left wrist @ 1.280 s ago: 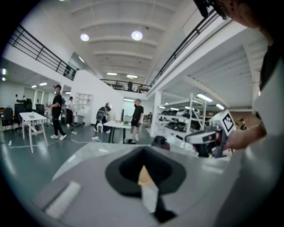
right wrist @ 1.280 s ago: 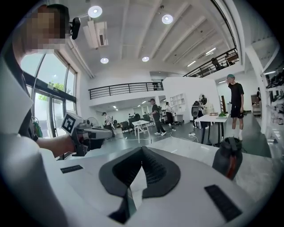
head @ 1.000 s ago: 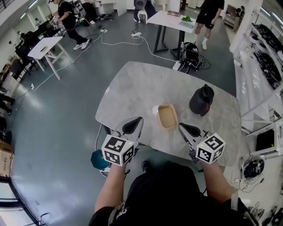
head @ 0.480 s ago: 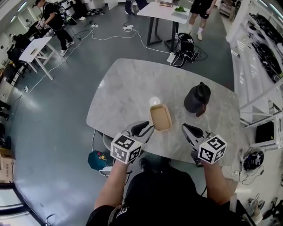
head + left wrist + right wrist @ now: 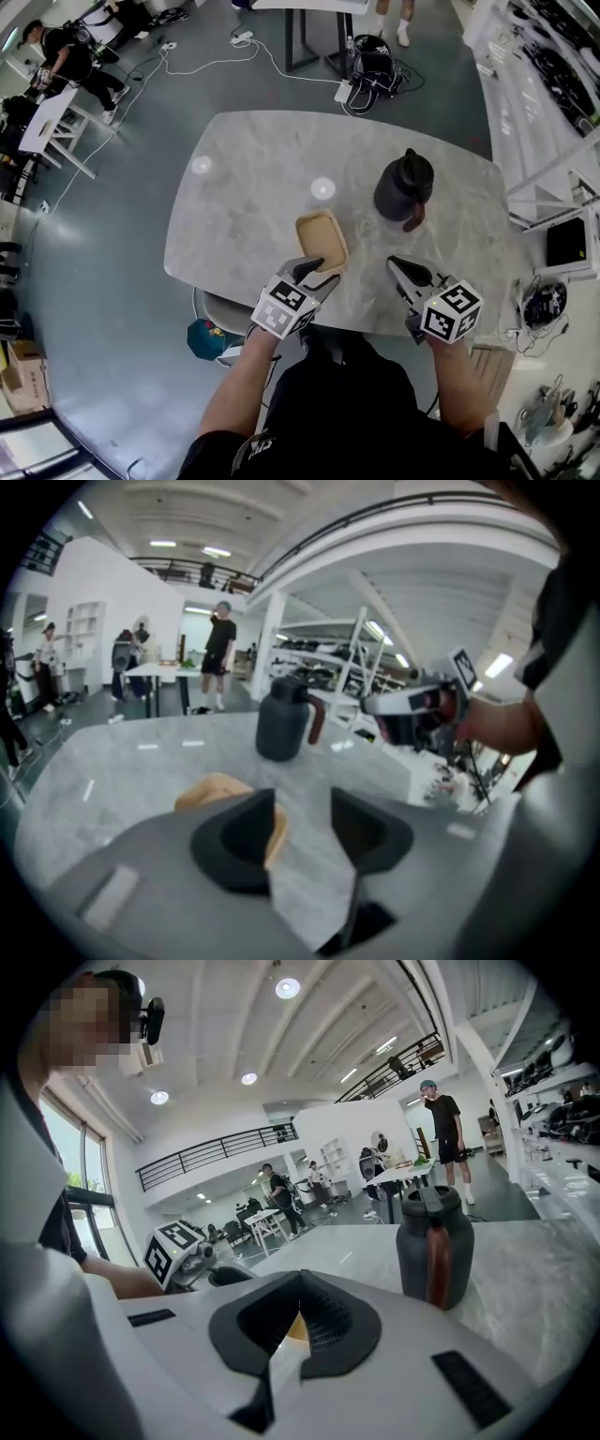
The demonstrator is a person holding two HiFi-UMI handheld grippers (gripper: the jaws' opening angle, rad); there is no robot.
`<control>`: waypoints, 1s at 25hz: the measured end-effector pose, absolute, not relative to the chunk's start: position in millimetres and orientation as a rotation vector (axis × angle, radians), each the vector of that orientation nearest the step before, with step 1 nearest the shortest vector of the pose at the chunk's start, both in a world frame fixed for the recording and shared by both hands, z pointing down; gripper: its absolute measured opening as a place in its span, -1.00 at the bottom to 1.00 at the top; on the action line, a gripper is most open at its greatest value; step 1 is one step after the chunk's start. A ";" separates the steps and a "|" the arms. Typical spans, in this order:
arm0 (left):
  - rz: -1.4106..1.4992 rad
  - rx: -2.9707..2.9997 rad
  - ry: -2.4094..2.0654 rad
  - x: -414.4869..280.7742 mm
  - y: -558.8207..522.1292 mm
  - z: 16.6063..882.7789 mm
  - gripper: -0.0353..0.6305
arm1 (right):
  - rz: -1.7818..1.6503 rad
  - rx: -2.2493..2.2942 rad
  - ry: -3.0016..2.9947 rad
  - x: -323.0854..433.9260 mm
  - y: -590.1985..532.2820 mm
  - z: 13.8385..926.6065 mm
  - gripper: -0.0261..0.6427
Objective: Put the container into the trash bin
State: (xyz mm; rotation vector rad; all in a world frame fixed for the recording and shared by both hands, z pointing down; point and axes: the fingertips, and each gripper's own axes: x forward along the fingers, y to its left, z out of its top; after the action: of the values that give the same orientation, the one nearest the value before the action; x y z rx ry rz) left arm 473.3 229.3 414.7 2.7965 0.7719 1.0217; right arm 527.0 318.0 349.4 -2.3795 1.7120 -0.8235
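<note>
A tan, shallow container [image 5: 321,241] lies open-side up on the marble table [image 5: 234,202], near its front edge. My left gripper [image 5: 314,272] is at the container's near end. Its jaws are opening, and in the left gripper view [image 5: 305,803] they stand apart with the container's corner [image 5: 220,789] showing behind and just inside the left jaw, not pinched. My right gripper [image 5: 401,267] hovers over the table to the right of the container. In its own view [image 5: 300,1279] the jaw tips meet and hold nothing.
A black jug [image 5: 403,190] with a reddish handle stands right of and beyond the container, close to the right gripper's line [image 5: 433,1246]. A teal bin-like thing [image 5: 208,339] sits on the floor under the table's front left edge. People stand at far tables.
Both grippers came forward and down toward the table. The left gripper's jaws went from shut to wide apart as it reached the container's near end.
</note>
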 end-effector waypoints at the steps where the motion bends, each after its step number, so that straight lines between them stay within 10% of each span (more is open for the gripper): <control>1: 1.052 2.782 0.793 475.0 234.1 423.2 -0.31 | -0.829 -2.379 1.699 529.4 321.8 352.0 -0.93; 25: 1.537 2.719 0.818 467.7 235.1 536.0 -0.52 | -0.901 -2.340 1.641 548.2 344.7 365.6 -0.93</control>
State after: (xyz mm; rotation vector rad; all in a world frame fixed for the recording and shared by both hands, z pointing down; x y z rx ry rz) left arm 467.7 235.1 536.0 2.7195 0.8183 1.5373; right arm 548.2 344.7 365.6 -2.3402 1.6412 -0.9013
